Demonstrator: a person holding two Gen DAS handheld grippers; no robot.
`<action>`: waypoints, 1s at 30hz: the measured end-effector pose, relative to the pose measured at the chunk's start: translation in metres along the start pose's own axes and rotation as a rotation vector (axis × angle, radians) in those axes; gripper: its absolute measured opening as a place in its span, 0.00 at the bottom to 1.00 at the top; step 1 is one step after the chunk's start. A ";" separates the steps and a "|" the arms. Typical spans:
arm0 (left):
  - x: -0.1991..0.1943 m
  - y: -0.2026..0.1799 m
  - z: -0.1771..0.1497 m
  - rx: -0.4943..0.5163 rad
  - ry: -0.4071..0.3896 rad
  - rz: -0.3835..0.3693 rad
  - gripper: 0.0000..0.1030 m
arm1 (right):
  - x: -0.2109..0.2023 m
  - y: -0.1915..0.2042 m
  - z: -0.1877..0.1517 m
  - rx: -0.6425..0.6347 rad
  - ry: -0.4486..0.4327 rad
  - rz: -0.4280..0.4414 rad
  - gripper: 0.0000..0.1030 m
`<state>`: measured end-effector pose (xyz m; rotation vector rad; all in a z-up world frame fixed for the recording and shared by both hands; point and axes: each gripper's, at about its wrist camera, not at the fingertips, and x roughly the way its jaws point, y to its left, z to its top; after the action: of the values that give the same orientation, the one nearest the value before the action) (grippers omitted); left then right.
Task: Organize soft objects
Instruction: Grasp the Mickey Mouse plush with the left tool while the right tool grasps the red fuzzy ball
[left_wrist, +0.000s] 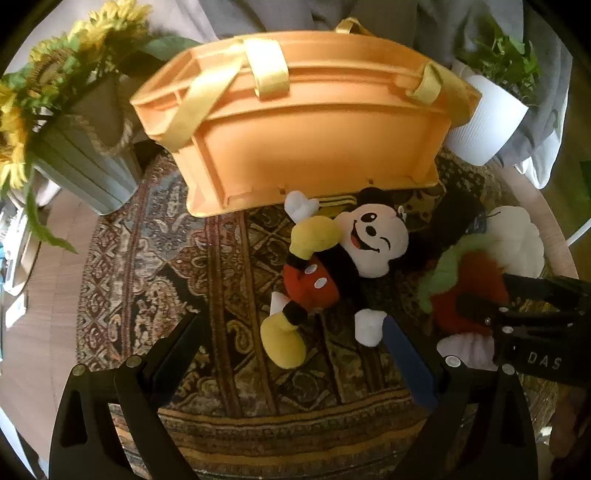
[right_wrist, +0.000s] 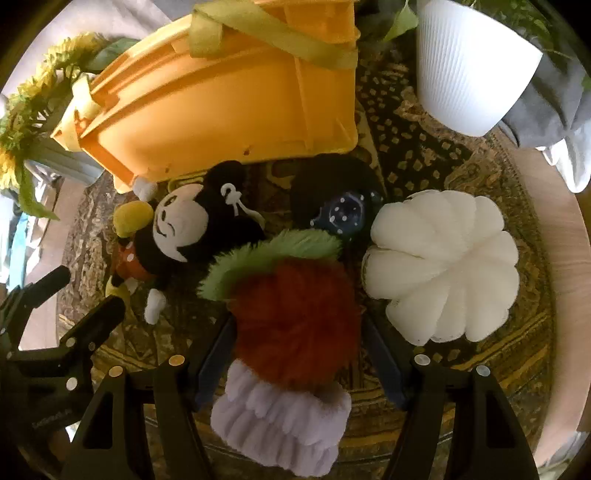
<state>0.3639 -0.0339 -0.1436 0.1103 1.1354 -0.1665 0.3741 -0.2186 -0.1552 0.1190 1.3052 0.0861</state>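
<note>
A round patterned rug (left_wrist: 155, 266) is spread over a wooden table (right_wrist: 565, 229). At its far side an orange plastic crate (left_wrist: 306, 147) with yellow fabric straps is set, flanked by a sunflower planter (left_wrist: 81, 162) and a white ribbed plant pot (right_wrist: 465, 70). Just in front of the crate a Mickey Mouse plush (left_wrist: 332, 266) is laid on its back. To its right a white pumpkin-shaped cushion (right_wrist: 443, 269) is seen, and a fuzzy red, green and white plush (right_wrist: 291, 325) lies between the two. The left gripper (left_wrist: 295, 354) is held open above the rug, the mouse's lower body lying between its fingers, untouched. The right gripper (right_wrist: 299, 354) is spread around the fuzzy plush's red middle; whether its pads press cannot be told.
</note>
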 end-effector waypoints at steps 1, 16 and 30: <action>0.003 0.000 0.001 0.000 0.004 0.002 0.96 | 0.002 -0.001 0.000 0.001 -0.001 -0.002 0.68; 0.050 -0.003 0.022 0.012 0.027 -0.056 0.82 | 0.029 -0.004 0.012 0.018 0.033 0.034 0.61; 0.057 -0.011 0.022 0.015 0.028 -0.114 0.49 | 0.026 -0.007 0.005 0.030 0.015 0.060 0.40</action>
<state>0.4051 -0.0531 -0.1866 0.0614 1.1689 -0.2759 0.3857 -0.2221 -0.1793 0.1833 1.3185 0.1184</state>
